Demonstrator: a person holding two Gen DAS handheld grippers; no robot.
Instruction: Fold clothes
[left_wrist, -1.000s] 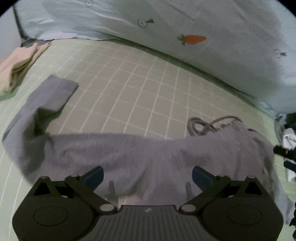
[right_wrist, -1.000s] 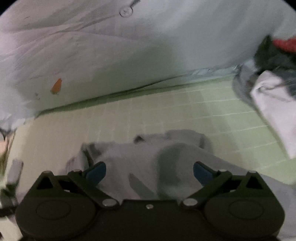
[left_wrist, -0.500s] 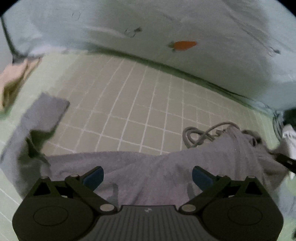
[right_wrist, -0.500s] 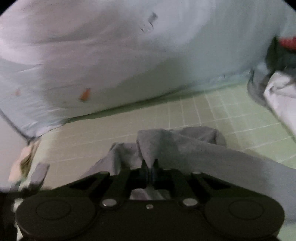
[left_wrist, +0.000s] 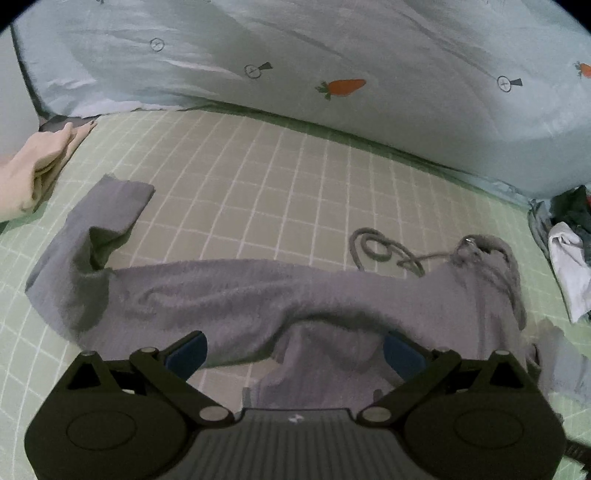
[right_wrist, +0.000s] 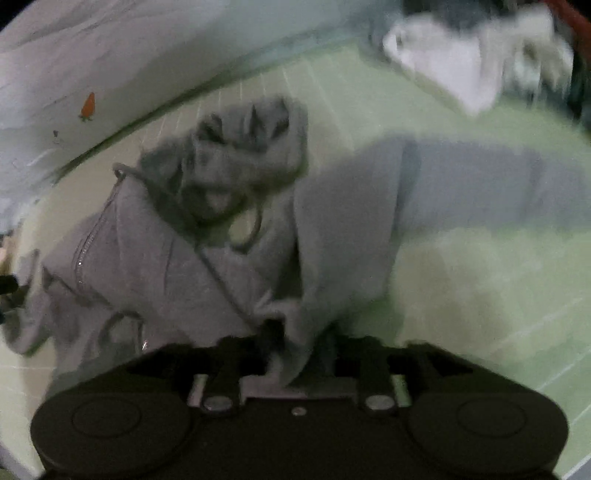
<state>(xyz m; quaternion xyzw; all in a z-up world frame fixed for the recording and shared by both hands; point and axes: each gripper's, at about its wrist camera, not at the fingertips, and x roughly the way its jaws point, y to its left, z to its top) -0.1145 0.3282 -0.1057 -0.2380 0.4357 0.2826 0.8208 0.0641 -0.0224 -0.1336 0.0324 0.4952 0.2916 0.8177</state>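
A grey zip hoodie lies crumpled on the green checked sheet. One sleeve stretches to the left, and the drawstring loops near the hood at the right. My left gripper is open, its blue-padded fingers wide apart over the hoodie's near edge. In the blurred right wrist view, my right gripper is shut on a fold of the hoodie and holds it lifted, with the hood and zipper in front.
A pale blue duvet with carrot prints runs along the back. A folded cream garment lies at the far left. A pile of white and dark clothes sits at the right, and also shows in the right wrist view.
My right gripper has closed on the hoodie and pulled it up and over. The left gripper stayed open and drew back slightly, as the cloth bunched in front of it.
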